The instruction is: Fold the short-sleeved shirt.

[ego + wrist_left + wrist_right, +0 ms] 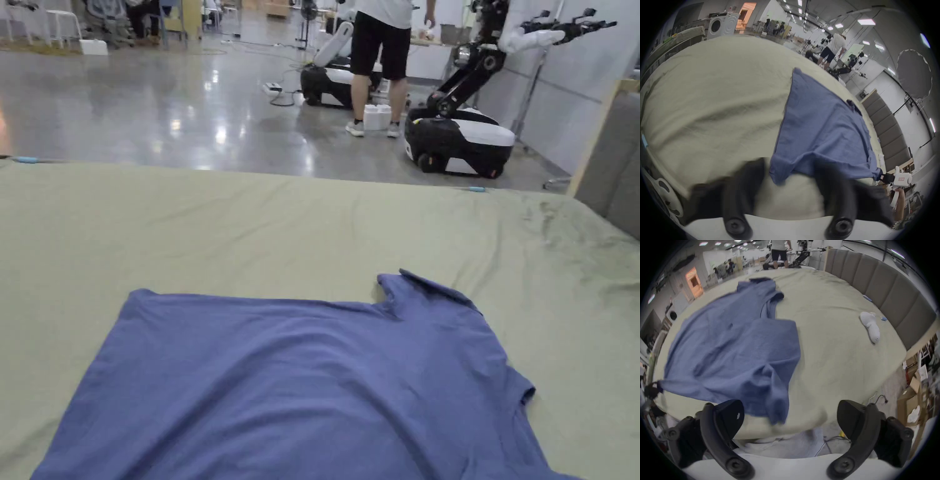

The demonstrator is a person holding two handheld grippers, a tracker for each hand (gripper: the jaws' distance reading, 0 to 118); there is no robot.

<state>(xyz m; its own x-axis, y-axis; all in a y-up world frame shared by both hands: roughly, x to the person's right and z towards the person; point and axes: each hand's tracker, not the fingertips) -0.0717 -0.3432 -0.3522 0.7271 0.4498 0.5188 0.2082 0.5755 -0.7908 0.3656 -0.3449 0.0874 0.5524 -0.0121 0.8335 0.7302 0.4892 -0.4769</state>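
The blue short-sleeved shirt lies spread on the near part of a bed, collar towards the far side, its near edge lifted off the olive sheet. The fold looks barely begun: the step in hand seems to be taking up the two near corners.

The left gripper shows its own fingers spread in the left gripper view, with a loose shirt corner hanging between them. The right gripper shows the same wide stance in its own view. Yet each view also shows the other gripper farther off with a shirt corner bunched at its tip, as though pinched. Whether either one is grasping or released I cannot tell.

The next move probably calls for a sure hold on both corners, keeping the edge taut and carrying it evenly across the body, since the cloth is soft and sags in the middle.

The sheet is creased; a padded grey headboard stands to the right, with a white sock near it. Beyond the bed are a glossy concrete floor, a standing person, a wheeled robot and a washing machine.
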